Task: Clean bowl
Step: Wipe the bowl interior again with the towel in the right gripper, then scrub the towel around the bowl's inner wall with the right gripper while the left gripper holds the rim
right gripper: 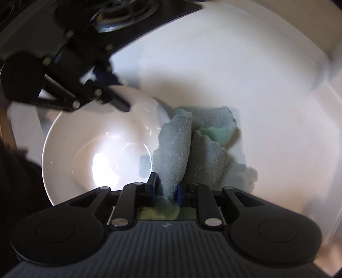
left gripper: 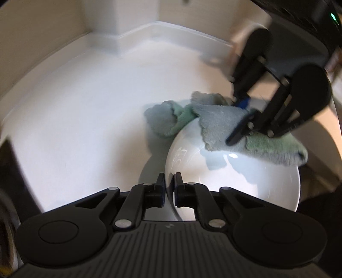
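Note:
A white bowl (left gripper: 245, 181) stands on the white counter. My left gripper (left gripper: 169, 188) is shut on the bowl's near rim, one finger inside and one outside. My right gripper (left gripper: 243, 119) is shut on a grey-green fleecy cloth (left gripper: 222, 121) and holds it over the bowl's far rim, part draped inside and part hanging outside. In the right wrist view the cloth (right gripper: 177, 154) bunches up between the right gripper's (right gripper: 166, 192) fingers, beside the bowl (right gripper: 96, 145). The left gripper (right gripper: 111, 98) grips the bowl's far rim there.
The white counter (left gripper: 96, 102) runs back to a low white upstand and beige wall (left gripper: 38, 25). A dark cooktop with a burner ring (right gripper: 119, 15) lies at the counter's edge, beyond the bowl in the right wrist view.

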Demonstrator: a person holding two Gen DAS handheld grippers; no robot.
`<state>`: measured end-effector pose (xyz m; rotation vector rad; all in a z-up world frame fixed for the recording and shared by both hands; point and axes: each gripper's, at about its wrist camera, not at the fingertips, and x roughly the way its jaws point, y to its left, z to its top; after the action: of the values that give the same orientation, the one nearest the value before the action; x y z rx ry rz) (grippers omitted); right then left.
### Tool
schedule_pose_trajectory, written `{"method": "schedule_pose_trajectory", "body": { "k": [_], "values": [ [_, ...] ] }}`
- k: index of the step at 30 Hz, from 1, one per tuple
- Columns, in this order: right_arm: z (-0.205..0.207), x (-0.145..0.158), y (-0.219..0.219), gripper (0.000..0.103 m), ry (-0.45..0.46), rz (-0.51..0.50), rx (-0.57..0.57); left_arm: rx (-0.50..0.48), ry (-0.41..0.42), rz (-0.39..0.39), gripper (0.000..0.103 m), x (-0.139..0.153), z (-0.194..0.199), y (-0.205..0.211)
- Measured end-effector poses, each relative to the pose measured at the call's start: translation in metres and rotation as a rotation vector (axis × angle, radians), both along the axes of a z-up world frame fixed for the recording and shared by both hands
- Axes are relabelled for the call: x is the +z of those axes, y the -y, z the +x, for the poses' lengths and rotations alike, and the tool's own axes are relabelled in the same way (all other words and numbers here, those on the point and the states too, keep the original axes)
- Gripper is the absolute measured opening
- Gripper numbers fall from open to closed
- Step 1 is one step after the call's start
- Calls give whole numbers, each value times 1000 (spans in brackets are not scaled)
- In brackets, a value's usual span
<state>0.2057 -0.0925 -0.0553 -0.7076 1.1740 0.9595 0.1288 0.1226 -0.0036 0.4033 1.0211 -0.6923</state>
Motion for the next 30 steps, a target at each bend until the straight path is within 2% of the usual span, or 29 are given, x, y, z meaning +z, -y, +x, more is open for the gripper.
{"method": "schedule_pose_trajectory", "body": {
  "k": [3,5,8,11,15,16,17,18,23,26,28,30],
  "values": [
    [6,3,-13,17,75,-33,73,-50,1,18,7,2,11,2],
    [12,4,-19,18,92,-17,72,-27,-1,5,9,0,16,0],
    [23,6,-12,15,68,53,-14,96,-14,-36,12,-2,20,-6],
    [27,4,3,13,41,114,-122,264,-29,-49,20,-4,1,-18],
    [16,3,15,13,60,128,-205,375,-45,-113,20,-5,-18,-37],
    [12,3,16,13,58,122,-205,368,-48,-126,18,-6,-17,-38],
    [10,0,12,13,47,109,-186,351,-51,-137,10,-7,-14,-39],
    [8,-2,9,13,36,97,-167,318,-55,-139,6,-9,-6,-38],
    [6,2,14,16,-42,15,-58,92,-19,-48,5,-16,29,-11],
    [14,3,-4,17,23,-86,33,-9,8,23,7,-6,21,-2],
    [16,5,-20,18,84,-92,86,-39,7,25,7,-7,28,0],
    [18,8,-27,18,102,-59,98,-26,-2,0,7,-8,30,-1]
  ]
}}
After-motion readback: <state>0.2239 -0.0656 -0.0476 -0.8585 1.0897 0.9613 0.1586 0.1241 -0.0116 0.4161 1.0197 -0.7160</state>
